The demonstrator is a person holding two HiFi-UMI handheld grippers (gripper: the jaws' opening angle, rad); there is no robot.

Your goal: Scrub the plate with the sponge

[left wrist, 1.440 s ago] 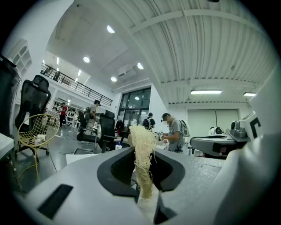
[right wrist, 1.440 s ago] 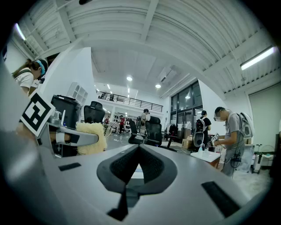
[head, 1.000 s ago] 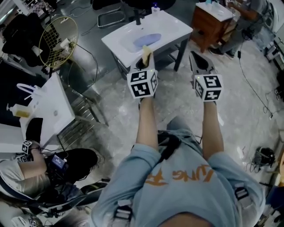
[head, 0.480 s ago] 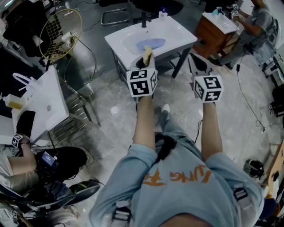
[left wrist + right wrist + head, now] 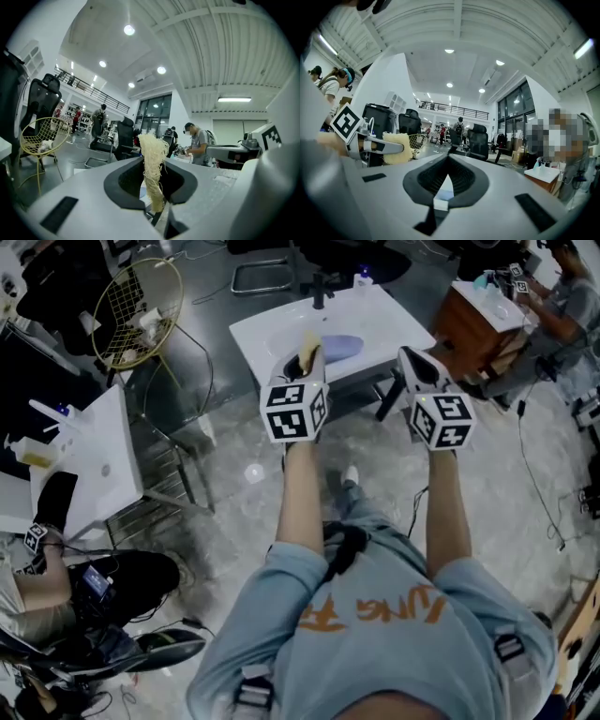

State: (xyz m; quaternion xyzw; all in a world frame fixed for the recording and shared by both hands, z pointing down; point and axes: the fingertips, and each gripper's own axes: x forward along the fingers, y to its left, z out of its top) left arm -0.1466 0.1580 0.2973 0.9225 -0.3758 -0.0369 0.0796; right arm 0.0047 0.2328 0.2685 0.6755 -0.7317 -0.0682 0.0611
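Left gripper (image 5: 302, 367) pinches the yellow sponge (image 5: 153, 164); right gripper (image 5: 414, 362) is pressed together, empty. We note both near the white sink (image 5: 272, 334), where the blue plate (image 5: 341, 347) lies.

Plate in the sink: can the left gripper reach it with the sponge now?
Probably yes. The plate lies uncovered in the sink; the left gripper, shut on the sponge, hangs just short of it, nothing visible between.
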